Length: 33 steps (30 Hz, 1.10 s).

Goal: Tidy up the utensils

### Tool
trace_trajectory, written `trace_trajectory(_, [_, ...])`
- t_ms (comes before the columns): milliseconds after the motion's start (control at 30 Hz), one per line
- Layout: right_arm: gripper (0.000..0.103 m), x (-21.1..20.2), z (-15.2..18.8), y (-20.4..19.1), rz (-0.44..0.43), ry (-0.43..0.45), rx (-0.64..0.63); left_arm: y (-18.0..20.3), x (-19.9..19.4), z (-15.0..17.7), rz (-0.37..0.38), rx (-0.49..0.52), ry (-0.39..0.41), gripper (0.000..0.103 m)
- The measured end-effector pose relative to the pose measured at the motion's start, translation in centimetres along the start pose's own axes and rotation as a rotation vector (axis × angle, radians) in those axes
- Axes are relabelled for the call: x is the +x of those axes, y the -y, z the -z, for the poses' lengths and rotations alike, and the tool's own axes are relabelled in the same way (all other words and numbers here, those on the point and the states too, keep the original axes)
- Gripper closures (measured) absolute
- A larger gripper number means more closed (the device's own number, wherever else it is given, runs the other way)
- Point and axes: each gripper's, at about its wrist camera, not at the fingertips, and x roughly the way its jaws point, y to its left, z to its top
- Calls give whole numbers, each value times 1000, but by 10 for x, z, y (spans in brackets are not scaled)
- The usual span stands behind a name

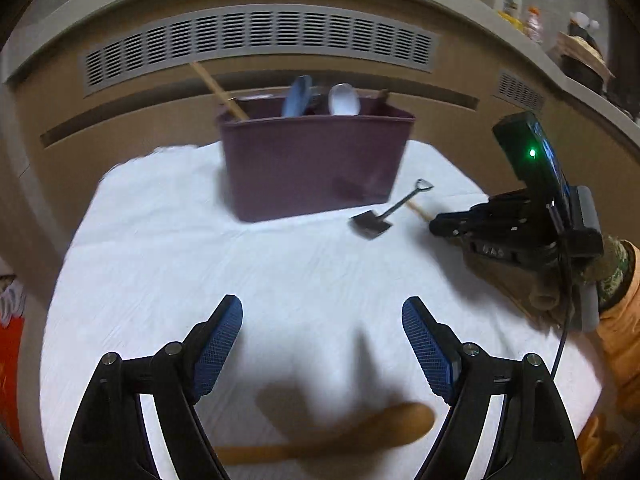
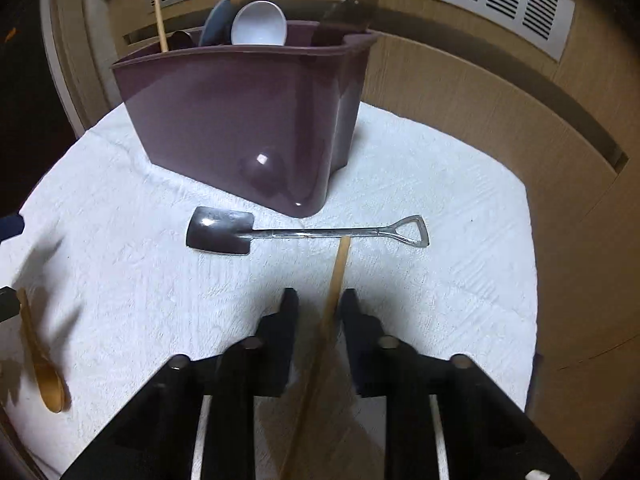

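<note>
A thin wooden stick (image 2: 335,292) lies on the white cloth (image 2: 440,200), clamped by the right gripper (image 2: 319,300) beside the shovel-shaped spoon (image 2: 304,232). Judged next: lift it into the purple bin (image 2: 224,120). The left gripper (image 1: 322,316) gapes empty above the wooden spoon (image 1: 360,428).
</note>
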Motion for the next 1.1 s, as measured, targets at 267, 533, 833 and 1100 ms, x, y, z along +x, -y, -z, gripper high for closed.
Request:
trace_trajectory(267, [98,-49,36,8,-64,59,109,32,70,-47,70,85,-85,21])
trace_trajectory(533, [97,-65,68,19,-67,82,186,59,123,-76,-17,166,-154,34])
trace_trajectory(833, [91,-68,78,12,-67,81,193,62,125,-70,-52,156,-198,66])
trace_trajectory(1100, [38,-80,76,3,0,108,190,39,74,-30,-46,110,-214,95])
